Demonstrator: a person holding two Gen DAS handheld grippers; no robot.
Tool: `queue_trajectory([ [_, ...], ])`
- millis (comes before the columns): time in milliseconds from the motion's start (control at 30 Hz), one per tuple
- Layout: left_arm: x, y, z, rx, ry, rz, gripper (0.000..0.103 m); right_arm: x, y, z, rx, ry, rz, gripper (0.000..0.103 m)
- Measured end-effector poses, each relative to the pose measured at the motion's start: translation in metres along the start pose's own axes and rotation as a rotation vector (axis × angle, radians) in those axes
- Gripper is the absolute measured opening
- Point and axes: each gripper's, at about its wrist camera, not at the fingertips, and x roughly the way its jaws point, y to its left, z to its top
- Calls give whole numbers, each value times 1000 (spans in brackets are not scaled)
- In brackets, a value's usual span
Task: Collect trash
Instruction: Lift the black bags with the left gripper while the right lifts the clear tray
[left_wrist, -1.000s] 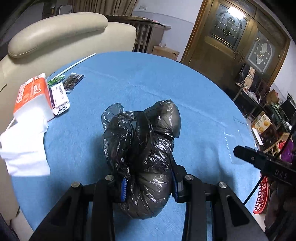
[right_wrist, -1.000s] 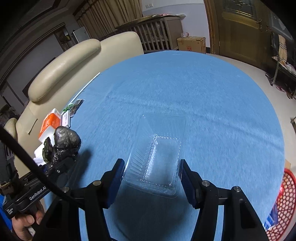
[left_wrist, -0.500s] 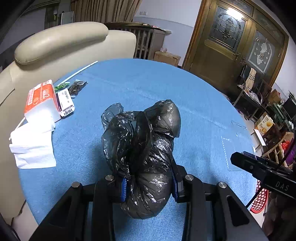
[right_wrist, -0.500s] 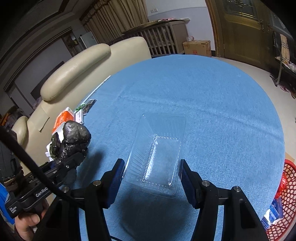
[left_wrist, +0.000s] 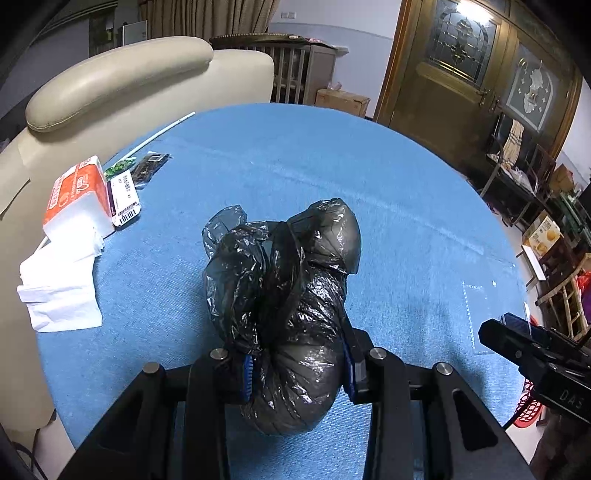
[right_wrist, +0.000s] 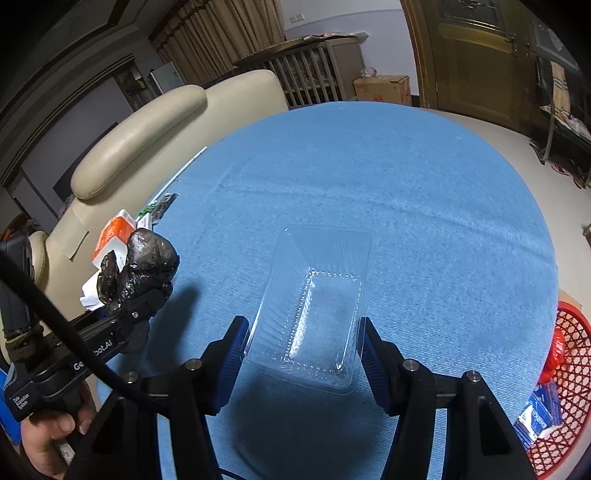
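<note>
A crumpled black plastic bag (left_wrist: 288, 302) is squeezed between the blue pads of my left gripper (left_wrist: 299, 369), held above the blue round table (left_wrist: 295, 155). From the right wrist view the same black bag (right_wrist: 140, 266) shows at the left, with a person's hand (right_wrist: 48, 439) on the handle. My right gripper (right_wrist: 301, 350) is shut on a clear plastic tray (right_wrist: 317, 306), its pads pressing both long sides. In the left wrist view the clear tray (left_wrist: 491, 310) shows faintly at the right, in front of the right gripper's finger.
An orange and white tissue pack (left_wrist: 74, 195), loose white tissues (left_wrist: 59, 291), a barcode label (left_wrist: 123, 199) and a dark wrapper (left_wrist: 149, 166) lie at the table's left edge. A cream sofa (left_wrist: 122, 77) stands behind. A red basket (right_wrist: 554, 398) with trash sits on the floor at right.
Both grippers have drifted back across the table with their loads; the tissue pack and far table edge sit further into view. Neither grip has changed.
</note>
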Motion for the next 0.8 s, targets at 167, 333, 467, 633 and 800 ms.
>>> queue_trajectory([
  [167, 4, -4, -3, 8, 8, 24, 38, 1, -3, -1, 1, 4, -4, 62],
  [333, 3, -8, -4, 16, 10, 28, 38, 3, -1, -4, -2, 9, -4, 62],
  [467, 2, -11, -4, 19, 8, 32, 38, 2, -1, -5, -3, 6, -6, 62],
  [633, 2, -12, -4, 24, 4, 35, 38, 1, 1, -5, -4, -2, -11, 62],
  [800, 1, -16, -5, 36, 0, 38, 38, -2, 1, -8, -2, -7, -14, 62],
])
